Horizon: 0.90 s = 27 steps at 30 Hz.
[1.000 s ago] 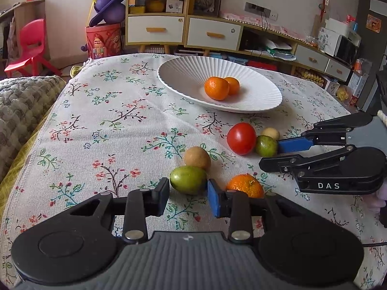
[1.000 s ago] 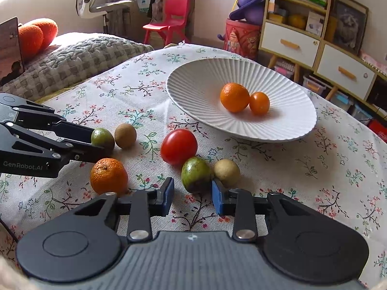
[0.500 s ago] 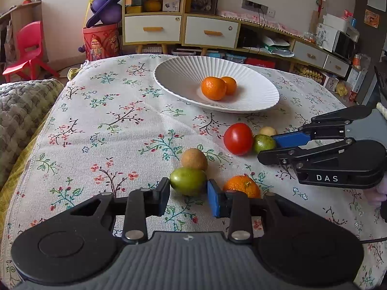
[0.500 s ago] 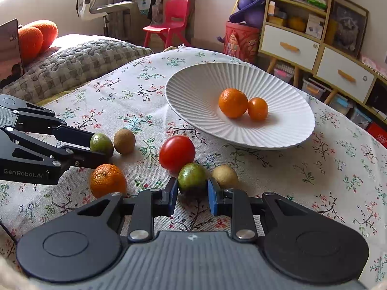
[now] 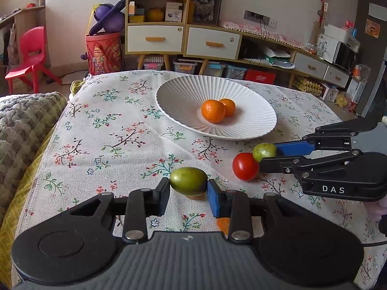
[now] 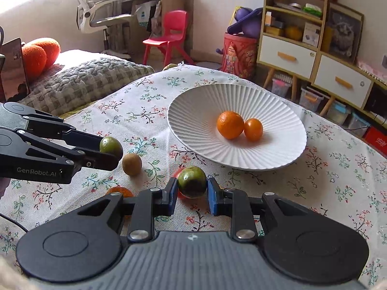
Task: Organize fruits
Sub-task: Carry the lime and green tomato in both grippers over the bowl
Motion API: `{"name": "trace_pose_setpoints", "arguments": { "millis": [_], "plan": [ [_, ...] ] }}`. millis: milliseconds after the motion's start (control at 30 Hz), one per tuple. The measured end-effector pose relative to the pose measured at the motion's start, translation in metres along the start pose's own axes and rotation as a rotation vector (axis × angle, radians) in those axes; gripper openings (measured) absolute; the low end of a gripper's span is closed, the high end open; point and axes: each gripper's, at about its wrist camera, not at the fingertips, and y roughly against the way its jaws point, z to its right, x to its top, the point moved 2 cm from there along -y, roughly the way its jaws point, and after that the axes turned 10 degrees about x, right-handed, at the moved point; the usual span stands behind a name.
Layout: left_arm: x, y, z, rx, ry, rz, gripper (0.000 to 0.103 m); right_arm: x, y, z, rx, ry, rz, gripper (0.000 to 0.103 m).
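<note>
The left claw (image 5: 188, 192) is clamped on an oval green fruit (image 5: 188, 180), held above the floral-clothed desk (image 5: 116, 130). The right claw (image 6: 191, 193) is clamped on a rounder green fruit (image 6: 192, 181), near a red tomato (image 5: 245, 166). A brown fruit (image 6: 131, 164) lies between the claws. Far of them, the white ribbed plate (image 6: 198, 120) holds two oranges (image 6: 230, 125).

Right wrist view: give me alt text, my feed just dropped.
The right gripper is shut on a round green fruit above the floral tablecloth. Behind it, a white ribbed plate holds two oranges. At left, the left gripper grips another green fruit beside a brown fruit.
</note>
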Motion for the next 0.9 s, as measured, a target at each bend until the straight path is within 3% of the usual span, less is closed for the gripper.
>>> {"name": "trace_pose_setpoints", "arguments": {
  "millis": [600,900],
  "plan": [
    [0.043,-0.025,0.024,-0.009,-0.013,0.028,0.018,0.027,-0.005,0.029,-0.102,-0.060,0.048,0.024],
    [0.059,-0.056,0.040,-0.054,-0.050,0.007,0.018,0.034,-0.024,0.057,-0.106,-0.109,0.006,0.024]
  ]
}}
